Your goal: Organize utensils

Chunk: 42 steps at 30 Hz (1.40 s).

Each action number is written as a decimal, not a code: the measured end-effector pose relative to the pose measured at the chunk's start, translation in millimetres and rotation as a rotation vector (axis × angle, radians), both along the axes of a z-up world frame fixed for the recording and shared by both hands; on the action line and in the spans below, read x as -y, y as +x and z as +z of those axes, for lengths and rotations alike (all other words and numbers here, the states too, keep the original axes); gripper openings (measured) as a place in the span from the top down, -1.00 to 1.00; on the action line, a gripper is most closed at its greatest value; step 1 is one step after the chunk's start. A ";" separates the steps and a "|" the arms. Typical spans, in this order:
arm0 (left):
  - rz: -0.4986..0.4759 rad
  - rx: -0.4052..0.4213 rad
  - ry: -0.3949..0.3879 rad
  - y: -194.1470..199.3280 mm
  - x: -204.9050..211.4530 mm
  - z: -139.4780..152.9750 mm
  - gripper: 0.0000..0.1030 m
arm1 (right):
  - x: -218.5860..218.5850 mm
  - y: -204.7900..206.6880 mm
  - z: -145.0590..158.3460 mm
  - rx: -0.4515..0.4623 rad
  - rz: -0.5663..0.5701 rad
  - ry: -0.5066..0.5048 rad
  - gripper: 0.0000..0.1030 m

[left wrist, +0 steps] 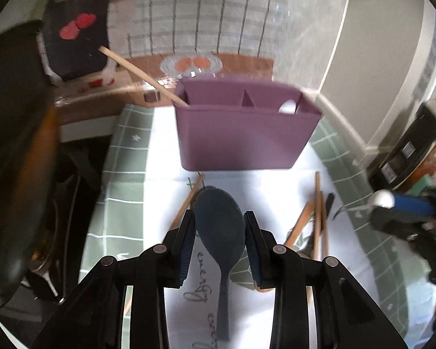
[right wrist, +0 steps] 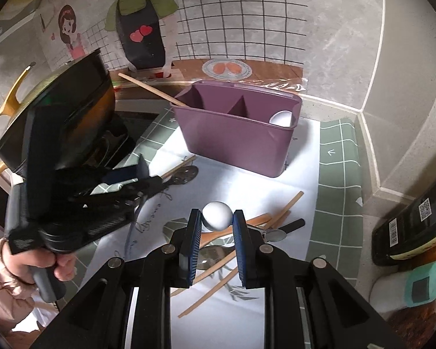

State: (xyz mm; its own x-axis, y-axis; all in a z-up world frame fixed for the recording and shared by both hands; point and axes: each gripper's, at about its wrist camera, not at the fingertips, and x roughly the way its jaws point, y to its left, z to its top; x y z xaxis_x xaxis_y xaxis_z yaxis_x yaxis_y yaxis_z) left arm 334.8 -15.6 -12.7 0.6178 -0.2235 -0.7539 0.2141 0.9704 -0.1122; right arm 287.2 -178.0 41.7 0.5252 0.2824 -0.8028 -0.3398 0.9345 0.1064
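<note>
Gripping the dark blue spoon [left wrist: 219,224] by its bowl, the left gripper [left wrist: 219,226] has its jaws narrowed onto both sides, handle hanging toward the camera; that rounded bowl could pivot or slip out on the way to the purple organizer [left wrist: 241,133]. The right gripper [right wrist: 217,232] pinches a white spoon [right wrist: 217,215] by its bowl, above loose wooden chopsticks [right wrist: 279,218] on the white mat [right wrist: 247,183], and could equally drop it.
</note>
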 end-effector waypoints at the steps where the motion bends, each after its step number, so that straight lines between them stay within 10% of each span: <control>1: 0.000 0.012 -0.012 -4.3 -4.8 6.3 0.35 | -1.8 -2.4 1.3 0.004 0.002 0.000 0.63; 24: -0.041 0.099 -0.082 -32.7 -38.7 61.3 0.92 | -12.2 -15.2 20.1 0.032 -0.006 -0.020 0.63; 30: -0.040 -0.079 -0.064 -26.9 -48.5 10.8 0.79 | -8.0 -17.2 5.1 0.015 0.000 -0.027 0.63; 33: -0.023 -0.147 -0.073 -26.0 -48.2 -15.8 0.35 | -7.6 -17.3 -10.2 -0.014 0.010 -0.039 0.63; 42: -0.180 -0.115 -0.022 -32.8 -3.2 -37.0 -0.22 | 4.7 -13.7 -18.6 -0.031 -0.003 -0.025 0.63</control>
